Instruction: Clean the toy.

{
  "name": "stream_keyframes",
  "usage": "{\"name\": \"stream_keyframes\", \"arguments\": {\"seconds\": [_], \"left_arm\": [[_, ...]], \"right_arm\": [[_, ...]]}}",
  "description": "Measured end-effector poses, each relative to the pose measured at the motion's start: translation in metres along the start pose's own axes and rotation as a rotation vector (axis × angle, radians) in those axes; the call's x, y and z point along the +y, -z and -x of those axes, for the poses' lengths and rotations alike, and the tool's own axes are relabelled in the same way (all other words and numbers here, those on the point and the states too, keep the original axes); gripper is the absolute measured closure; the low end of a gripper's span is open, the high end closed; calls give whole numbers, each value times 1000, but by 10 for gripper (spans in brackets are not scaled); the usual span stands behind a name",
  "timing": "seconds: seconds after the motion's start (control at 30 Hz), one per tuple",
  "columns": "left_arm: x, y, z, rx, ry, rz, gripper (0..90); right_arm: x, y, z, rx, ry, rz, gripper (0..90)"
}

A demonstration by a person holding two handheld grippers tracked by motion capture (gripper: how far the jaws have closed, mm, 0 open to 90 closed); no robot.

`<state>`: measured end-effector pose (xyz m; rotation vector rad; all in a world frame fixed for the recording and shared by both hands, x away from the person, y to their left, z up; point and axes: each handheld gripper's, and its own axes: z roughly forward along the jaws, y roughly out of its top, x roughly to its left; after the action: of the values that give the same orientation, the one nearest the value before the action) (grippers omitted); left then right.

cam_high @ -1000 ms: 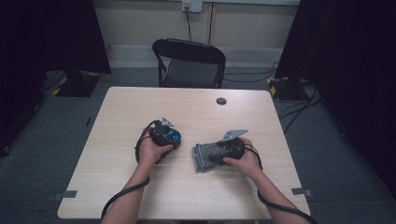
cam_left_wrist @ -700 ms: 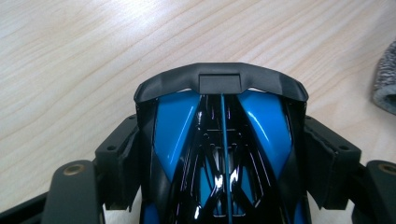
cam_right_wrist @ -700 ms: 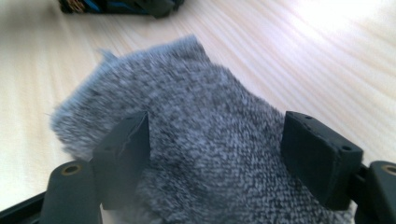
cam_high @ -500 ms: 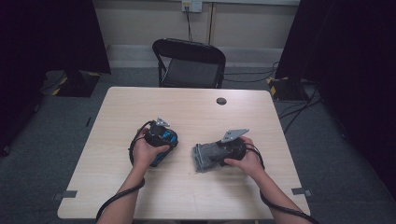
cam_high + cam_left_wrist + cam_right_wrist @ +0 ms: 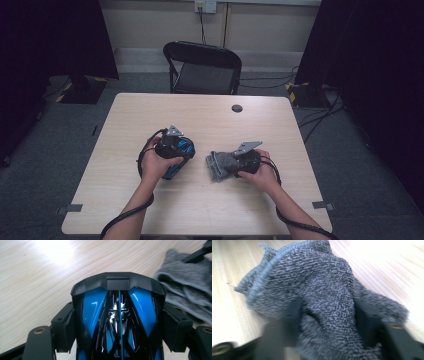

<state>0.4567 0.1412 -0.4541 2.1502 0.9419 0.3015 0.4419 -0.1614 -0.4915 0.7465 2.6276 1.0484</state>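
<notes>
Both forearms reach in over the table from its near edge, hands level and side by side. The left hand wraps the left gripper, whose jaws point toward the cloth and are clamped on the flanks of a glossy blue-and-black toy car. The right hand holds the right gripper turned toward the left one. Its jaws have just been closing with the grey knitted cloth bunched between them, pads pressing into the fabric. Cloth and car lie just beside each other.
</notes>
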Motion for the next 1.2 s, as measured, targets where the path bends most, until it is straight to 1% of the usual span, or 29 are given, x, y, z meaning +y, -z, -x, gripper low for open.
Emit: {"name": "stream_keyframes", "arguments": {"seconds": [0.03, 0.07, 0.1, 0.2, 0.23, 0.27, 0.3, 0.37, 0.4, 0.5, 0.53, 0.57, 0.6, 0.63, 0.67, 0.73, 0.77, 0.83, 0.87, 0.9, 0.93, 0.97, 1.0, 1.03, 1.1, 1.13, 1.2], "left_arm": [[1, 1, 1, -5, -4, -3, 255], [2, 1, 2, -11, -7, 4, 255], [3, 1, 3, -22, -3, 9, 255], [7, 2, 7, -42, -13, 18, 255], [7, 2, 7, -42, -13, 18, 255], [9, 3, 10, -51, -28, 21, 255], [10, 4, 12, -56, -37, 22, 255], [13, 5, 17, -73, -43, 30, 255], [14, 6, 18, -77, -53, 30, 255], [20, 5, 29, -102, -84, 34, 255], [20, 5, 29, -102, -84, 34, 255], [22, 5, 34, -107, -96, 34, 255], [23, 4, 37, -120, -106, 35, 255], [26, 3, 44, -136, -115, 38, 255], [28, 2, 47, -150, -121, 40, 255], [30, 0, 54, -157, -138, 41, 255], [32, -1, 56, -159, -141, 34, 255], [34, -5, 58, -167, -138, 36, 255], [34, -6, 59, -160, -136, 31, 255], [34, -8, 58, -140, -141, 23, 255], [34, -8, 58, -140, -141, 23, 255], [34, -10, 56, -124, -146, 12, 255], [33, -12, 53, -123, -128, 11, 255], [33, -12, 53, -123, -128, 11, 255], [30, -15, 48, -111, -118, 3, 255], [29, -16, 48, -111, -107, 3, 255], [28, -16, 46, -107, -104, -2, 255]], "right_arm": [[0, 1, 1, -4, -4, 0, 532], [0, 1, 2, -9, -7, 7, 606], [0, 1, 2, -15, -11, 6, 632], [4, 2, 5, -24, -51, -10, 712], [4, 2, 5, -24, -51, -10, 712], [8, 3, 7, -26, -78, -17, 734], [10, 4, 8, -28, -87, -10, 739], [17, 10, 14, -36, -123, 15, 746], [21, 13, 17, -42, -140, 33, 749], [35, 23, 27, -65, -173, 82, 749], [35, 23, 27, -65, -173, 82, 749], [42, 27, 31, -79, -194, 97, 750], [48, 29, 34, -93, -201, 105, 750], [58, 31, 38, -103, -217, 120, 750], [62, 32, 39, -113, -221, 123, 750], [70, 30, 40, -106, -220, 131, 750], [74, 29, 39, -111, -213, 129, 750], [81, 26, 34, -102, -193, 126, 750], [83, 24, 31, -93, -184, 126, 750], [84, 22, 28, -72, -184, 131, 750], [84, 22, 28, -72, -184, 131, 750], [85, 19, 22, -46, -175, 129, 751], [85, 18, 20, -37, -165, 124, 752], [84, 18, 18, -22, -163, 122, 753], [82, 17, 16, -6, -156, 117, 755], [81, 17, 15, 6, -145, 117, 757], [80, 17, 13, 25, -129, 109, 759]]}}
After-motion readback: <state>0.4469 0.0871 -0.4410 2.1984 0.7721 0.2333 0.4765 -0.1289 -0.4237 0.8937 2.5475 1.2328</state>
